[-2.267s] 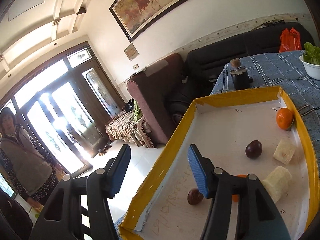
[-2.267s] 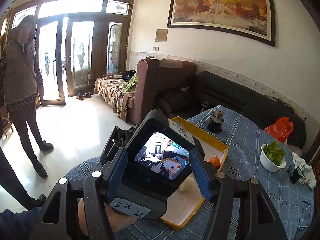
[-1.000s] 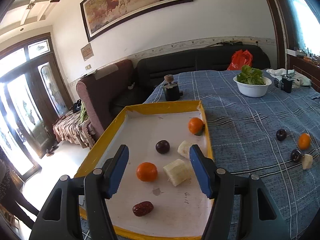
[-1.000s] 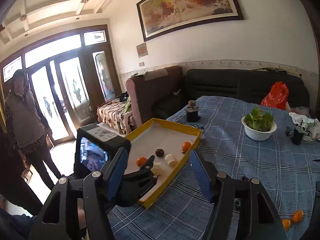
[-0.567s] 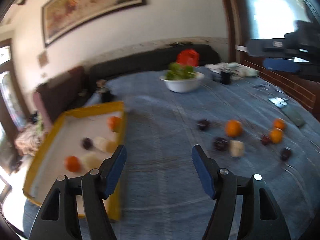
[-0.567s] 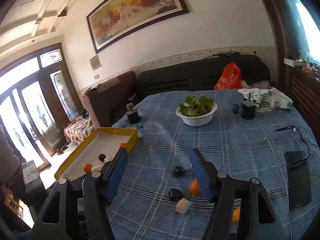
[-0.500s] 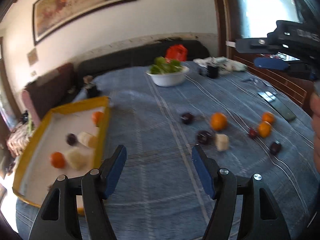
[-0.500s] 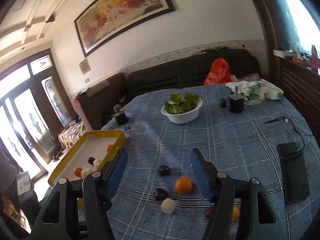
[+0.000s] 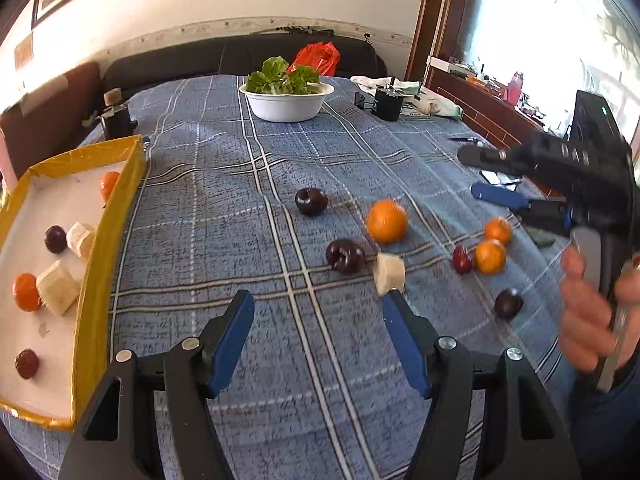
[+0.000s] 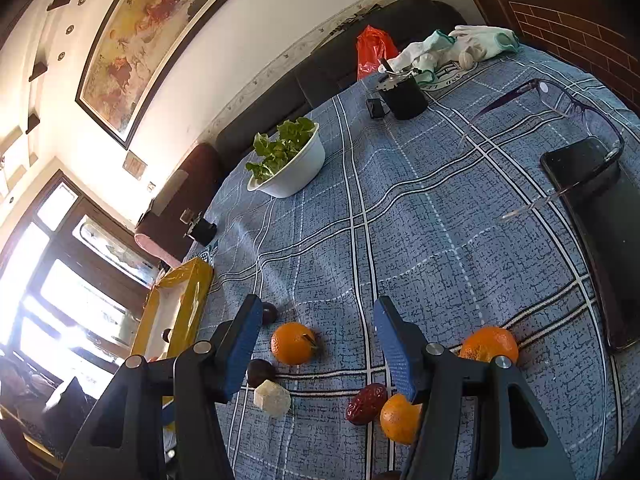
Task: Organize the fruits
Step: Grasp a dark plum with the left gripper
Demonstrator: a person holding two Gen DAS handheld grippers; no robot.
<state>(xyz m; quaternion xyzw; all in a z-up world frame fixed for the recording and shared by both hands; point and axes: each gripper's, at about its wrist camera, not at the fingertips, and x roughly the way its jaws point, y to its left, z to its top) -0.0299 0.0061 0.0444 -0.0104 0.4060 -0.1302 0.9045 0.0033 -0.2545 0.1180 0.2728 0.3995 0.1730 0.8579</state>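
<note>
Blue plaid tablecloth (image 9: 224,216) is covering the table, with a yellow-rimmed tray (image 9: 120,216) sitting at its left edge, already holding oranges, plums and white cubes. Left gripper (image 9: 316,328) is hanging spread and empty over bare cloth. Right gripper (image 10: 316,328) is standing apart too, its jaws just having narrowed, nothing between them but cloth. An orange (image 10: 293,343) is lying just beyond its fingers, beside a plum (image 10: 260,372), a white cube (image 10: 273,399) and a red date (image 10: 366,398)
</note>
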